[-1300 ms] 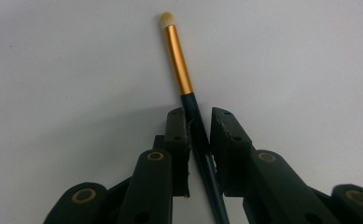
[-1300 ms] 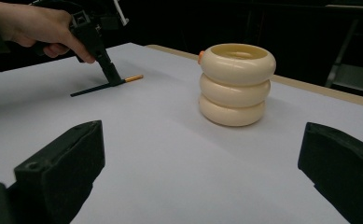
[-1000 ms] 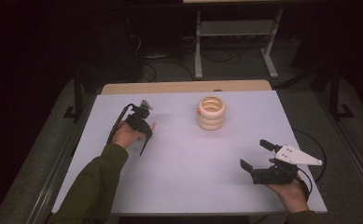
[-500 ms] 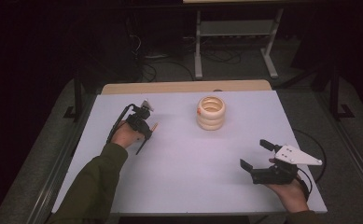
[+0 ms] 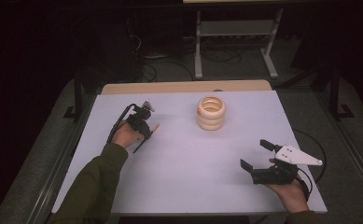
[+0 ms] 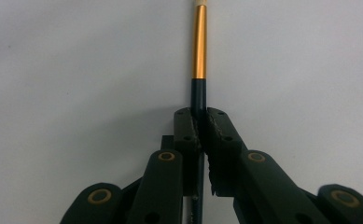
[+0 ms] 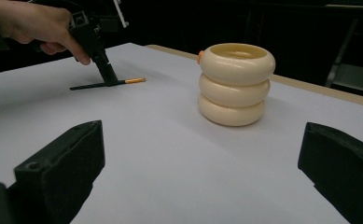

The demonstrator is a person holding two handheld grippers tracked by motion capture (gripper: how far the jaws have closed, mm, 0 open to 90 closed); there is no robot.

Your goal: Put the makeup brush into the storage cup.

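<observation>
A thin stick [image 6: 198,46] with a black shaft, a gold band and a pale tip lies flat on the white table [image 5: 193,163] at the left. My left gripper [image 6: 200,116] points down at it; its jaws have just been closing and now pinch the black shaft. In the high view that left gripper [image 5: 146,134] stands over the stick [image 5: 155,128]. The right gripper view shows the left gripper [image 7: 107,74] and stick [image 7: 132,80] at the far left. My right gripper [image 5: 256,155] rests near the front right, jaws wide open with nothing between them.
A stack of three cream rings [image 5: 211,113] stands at the back middle of the table, with a small orange bit at its top left edge; the same stack [image 7: 235,84] sits ahead of the right gripper [image 7: 205,140]. A wooden strip edges the table's far side.
</observation>
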